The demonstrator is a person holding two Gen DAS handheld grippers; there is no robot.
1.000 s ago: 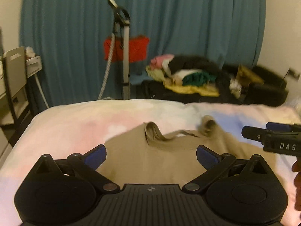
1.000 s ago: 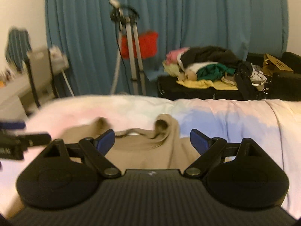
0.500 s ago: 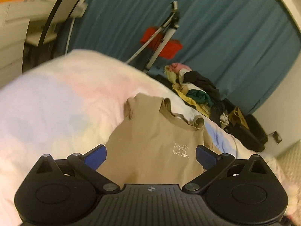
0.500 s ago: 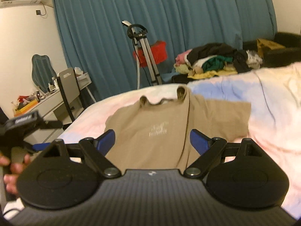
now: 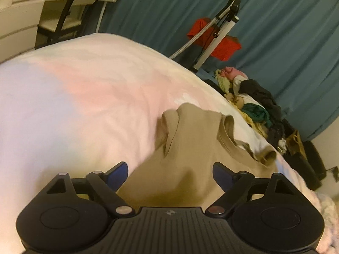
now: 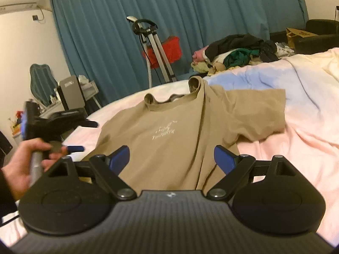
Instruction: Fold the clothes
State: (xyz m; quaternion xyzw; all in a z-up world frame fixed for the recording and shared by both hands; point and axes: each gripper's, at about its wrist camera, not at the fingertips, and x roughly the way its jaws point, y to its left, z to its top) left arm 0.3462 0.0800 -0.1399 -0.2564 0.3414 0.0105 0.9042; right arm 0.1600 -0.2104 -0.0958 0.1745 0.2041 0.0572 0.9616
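Observation:
A tan T-shirt [image 6: 169,131] with a pale chest logo lies front up on the pastel bed [image 6: 296,127], collar at the far side and one sleeve spread to the right. My right gripper [image 6: 171,155] stands open over the shirt's near part, with cloth under the gap and the pads off it. My left gripper [image 5: 170,170] hovers over the shirt [image 5: 190,148] near its left shoulder. Its jaws are closing, with fabric below the gap and neither pad pressing on it. In the right wrist view the left gripper [image 6: 50,133] shows at the shirt's left edge, held by a hand [image 6: 23,165].
A pile of mixed clothes [image 6: 233,55] lies beyond the bed's far edge, in front of a blue curtain [image 6: 211,10]. A garment steamer stand [image 6: 152,48] with a red item stands there too. A desk and chair [image 6: 70,93] are at the left.
Both grippers pulled back from the collar and sank, and the shirt now lies spread flat. The left view rolled and moved in on the left shoulder, its jaws slightly narrower.

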